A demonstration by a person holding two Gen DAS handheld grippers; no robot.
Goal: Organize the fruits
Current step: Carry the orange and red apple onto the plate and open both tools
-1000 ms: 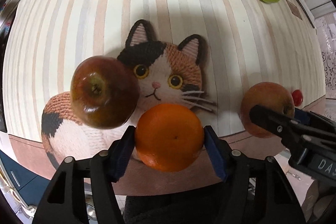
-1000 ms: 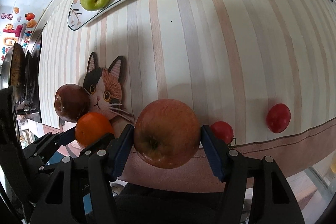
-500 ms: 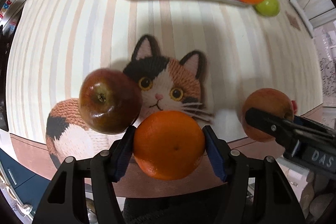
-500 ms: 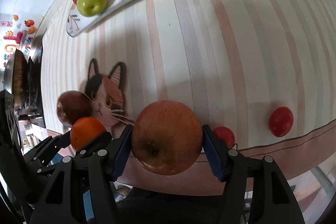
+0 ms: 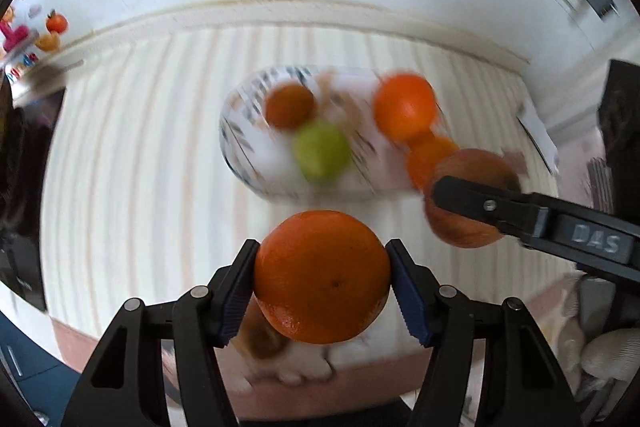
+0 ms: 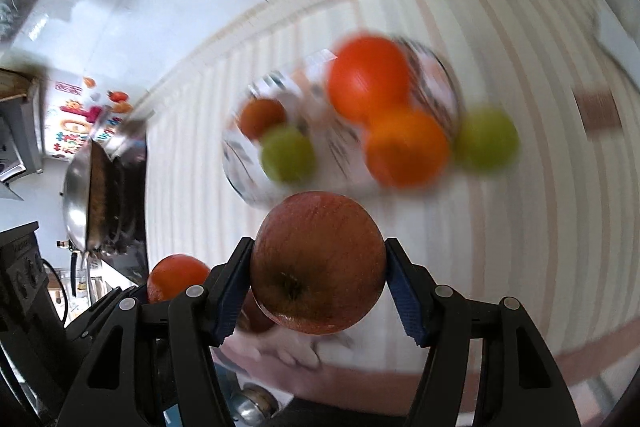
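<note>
My left gripper [image 5: 322,267] is shut on an orange [image 5: 322,287] and holds it above the striped tablecloth [image 5: 140,147]. Beyond it lies the patterned plate [image 5: 244,163], blurred. On the plate are a green apple [image 5: 322,151], a brownish fruit [image 5: 289,105] and two oranges [image 5: 404,107]. My right gripper [image 6: 318,267] is shut on a red apple [image 6: 318,279] just short of the plate [image 6: 240,171]. That apple [image 5: 468,163] also shows at the right of the left wrist view. The held orange [image 6: 176,277] appears low left in the right wrist view.
A second green apple [image 6: 486,139] lies on the cloth just right of the plate. The cat-shaped mat [image 5: 296,363] is below both grippers near the table's front edge. A metal pan [image 6: 80,195] stands on a stove at the left. A white wall runs behind the table.
Both grippers have risen with their fruit and swung toward the plate, which now fills mid-view. The cat mat and dark apple have slid to the bottom edge. Both grips are unchanged.
</note>
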